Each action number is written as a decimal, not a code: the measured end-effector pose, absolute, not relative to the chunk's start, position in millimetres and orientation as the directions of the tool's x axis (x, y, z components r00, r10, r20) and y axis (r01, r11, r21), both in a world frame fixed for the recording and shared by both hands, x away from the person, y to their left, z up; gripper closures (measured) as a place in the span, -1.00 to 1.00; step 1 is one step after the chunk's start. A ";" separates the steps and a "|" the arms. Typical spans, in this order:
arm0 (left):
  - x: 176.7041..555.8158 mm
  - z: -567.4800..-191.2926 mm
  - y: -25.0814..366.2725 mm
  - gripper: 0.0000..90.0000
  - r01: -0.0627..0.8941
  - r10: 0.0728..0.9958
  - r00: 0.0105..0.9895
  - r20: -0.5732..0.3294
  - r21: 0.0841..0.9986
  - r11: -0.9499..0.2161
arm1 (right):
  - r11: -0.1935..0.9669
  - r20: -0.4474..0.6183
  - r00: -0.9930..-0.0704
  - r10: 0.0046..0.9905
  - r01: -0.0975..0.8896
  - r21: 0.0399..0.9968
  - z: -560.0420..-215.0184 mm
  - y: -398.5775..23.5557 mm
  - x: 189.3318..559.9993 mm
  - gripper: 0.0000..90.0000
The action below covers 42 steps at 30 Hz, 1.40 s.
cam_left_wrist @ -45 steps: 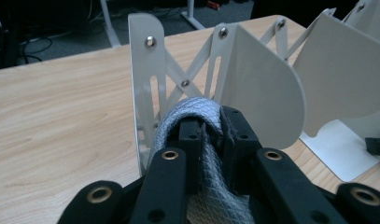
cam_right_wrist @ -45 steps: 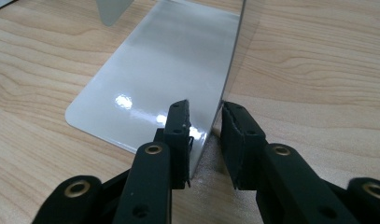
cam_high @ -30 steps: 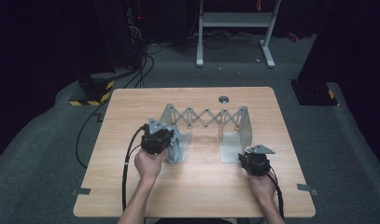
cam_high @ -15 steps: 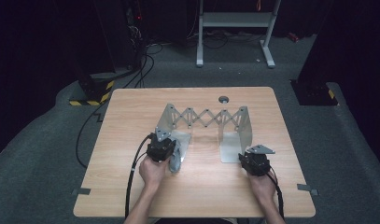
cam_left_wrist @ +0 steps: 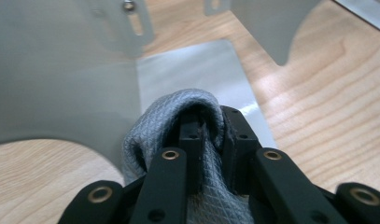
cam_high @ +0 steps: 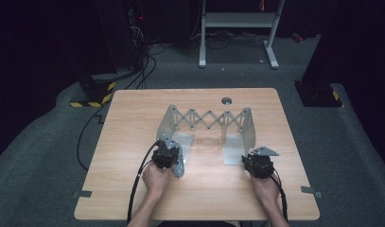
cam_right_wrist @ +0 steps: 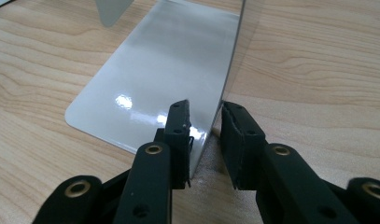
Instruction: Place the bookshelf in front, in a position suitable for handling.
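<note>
A bare-metal expanding rack [cam_high: 206, 118] stands mid-table, two upright end plates joined by a scissor lattice. My left gripper [cam_high: 173, 163] is shut on a grey quilted cloth [cam_high: 179, 169] at the front of the left plate's base. In the left gripper view the cloth [cam_left_wrist: 178, 107] wraps over the left gripper [cam_left_wrist: 211, 123], just short of the flat base plate [cam_left_wrist: 197, 70]. My right gripper [cam_high: 254, 155] is at the right end plate's near corner. In the right gripper view the right gripper [cam_right_wrist: 204, 116] stands open, a jaw on each side of the upright plate [cam_right_wrist: 225, 56].
A round grommet [cam_high: 226, 100] sits in the table [cam_high: 133, 142] behind the rack. Black cables trail from both grippers over the near edge. Grey carpet, a white stand [cam_high: 237, 28] and dark equipment lie beyond the far side.
My left gripper has come down and toward the near edge with the cloth, from beside the left upright plate to its base. The right gripper and the rack have stayed put.
</note>
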<state>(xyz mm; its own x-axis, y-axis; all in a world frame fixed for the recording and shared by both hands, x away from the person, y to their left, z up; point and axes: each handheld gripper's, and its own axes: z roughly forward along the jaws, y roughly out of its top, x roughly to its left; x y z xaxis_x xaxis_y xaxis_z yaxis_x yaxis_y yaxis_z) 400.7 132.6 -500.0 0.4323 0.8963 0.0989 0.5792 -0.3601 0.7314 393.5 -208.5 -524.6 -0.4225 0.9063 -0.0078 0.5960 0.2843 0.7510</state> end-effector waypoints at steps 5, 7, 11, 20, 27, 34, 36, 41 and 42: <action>407.4 -505.0 131.4 0.78 0.599 0.896 0.436 0.082 0.717 -0.357 | 0.279 -0.002 -0.422 0.907 0.598 0.751 -524.6 -208.7 393.6 0.62; 409.9 -507.5 131.1 0.77 0.604 0.895 0.438 0.082 0.711 -0.361 | 0.279 -0.001 -0.421 0.907 0.598 0.751 -524.6 -208.7 393.6 0.62; 413.4 -506.6 130.6 0.78 0.609 0.900 0.430 0.070 0.714 -0.347 | 0.279 -0.002 -0.421 0.907 0.598 0.751 -524.6 -208.6 393.6 0.63; 422.8 -489.2 131.2 0.78 0.607 0.911 0.405 0.079 0.722 -0.333 | 0.275 -0.005 -0.412 0.911 0.600 0.751 -524.6 -208.5 393.3 0.69; 424.9 -467.4 133.1 0.78 0.584 0.921 0.383 0.071 0.754 -0.301 | 0.278 -0.008 -0.414 0.910 0.598 0.752 -524.6 -208.4 393.3 0.69; 424.4 -436.2 136.0 0.78 0.530 0.922 0.381 0.076 0.799 -0.285 | 0.277 -0.007 -0.414 0.910 0.598 0.752 -524.6 -208.4 393.3 0.69; 424.5 -428.4 136.4 0.78 0.516 0.921 0.382 0.078 0.809 -0.282 | 0.278 -0.008 -0.414 0.910 0.597 0.752 -524.6 -208.3 393.3 0.69; 426.0 -415.4 136.8 0.78 0.490 0.921 0.381 0.077 0.828 -0.272 | 0.279 -0.009 -0.414 0.910 0.597 0.752 -524.6 -208.2 393.2 0.69; 426.3 -413.2 136.9 0.78 0.484 0.921 0.381 0.078 0.832 -0.270 | 0.278 -0.008 -0.414 0.910 0.597 0.752 -524.6 -208.3 393.3 0.69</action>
